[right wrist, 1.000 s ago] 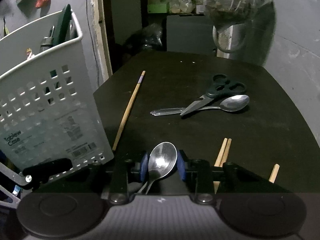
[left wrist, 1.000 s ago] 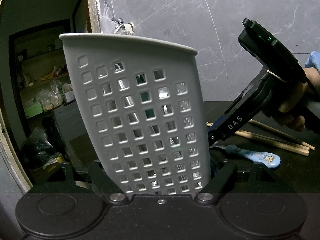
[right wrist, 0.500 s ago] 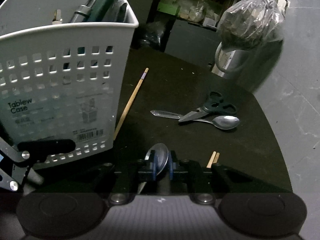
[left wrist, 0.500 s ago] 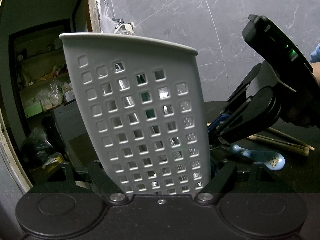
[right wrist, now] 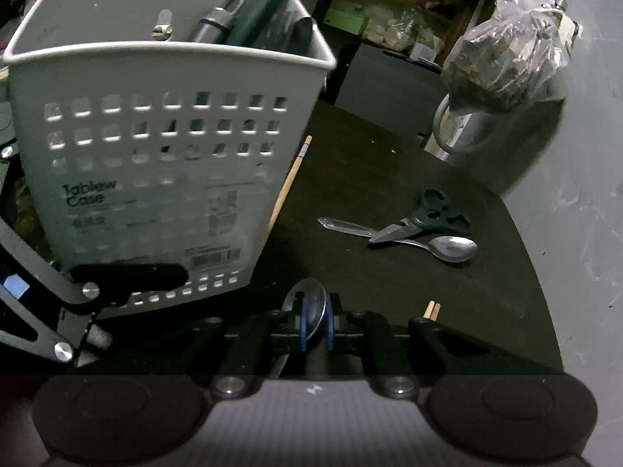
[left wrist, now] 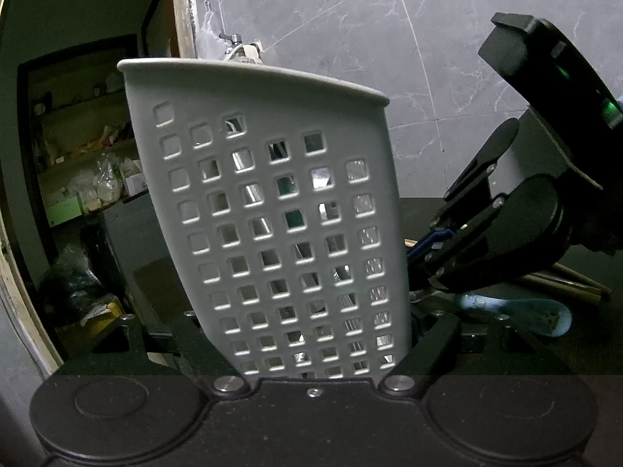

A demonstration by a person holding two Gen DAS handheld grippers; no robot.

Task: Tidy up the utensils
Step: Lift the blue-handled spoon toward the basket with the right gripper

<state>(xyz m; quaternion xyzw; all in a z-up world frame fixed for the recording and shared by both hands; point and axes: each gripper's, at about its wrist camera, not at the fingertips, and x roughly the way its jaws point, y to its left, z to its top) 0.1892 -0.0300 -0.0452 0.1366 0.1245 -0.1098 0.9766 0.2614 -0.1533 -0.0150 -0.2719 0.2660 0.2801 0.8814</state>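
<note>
Both handheld grippers are matte black with silver screws and round discs on their bases. The right gripper [right wrist: 313, 321] has blue pads [right wrist: 301, 325]; a green light glows at right on its housing in the left view.

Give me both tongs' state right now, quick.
Left tongs: shut on the white basket.
Right tongs: just closed on a metal spoon.

Dim room. Grey marble-look wall [left wrist: 389, 39] behind, with a small tap [left wrist: 233, 39]. Dark doorway [left wrist: 78, 136] at left, cluttered shelves [left wrist: 89, 163] inside. Black bench [right wrist: 389, 179] below; plastic bag [right wrist: 506, 58] hanging over a grey jug [right wrist: 479, 132].
</note>
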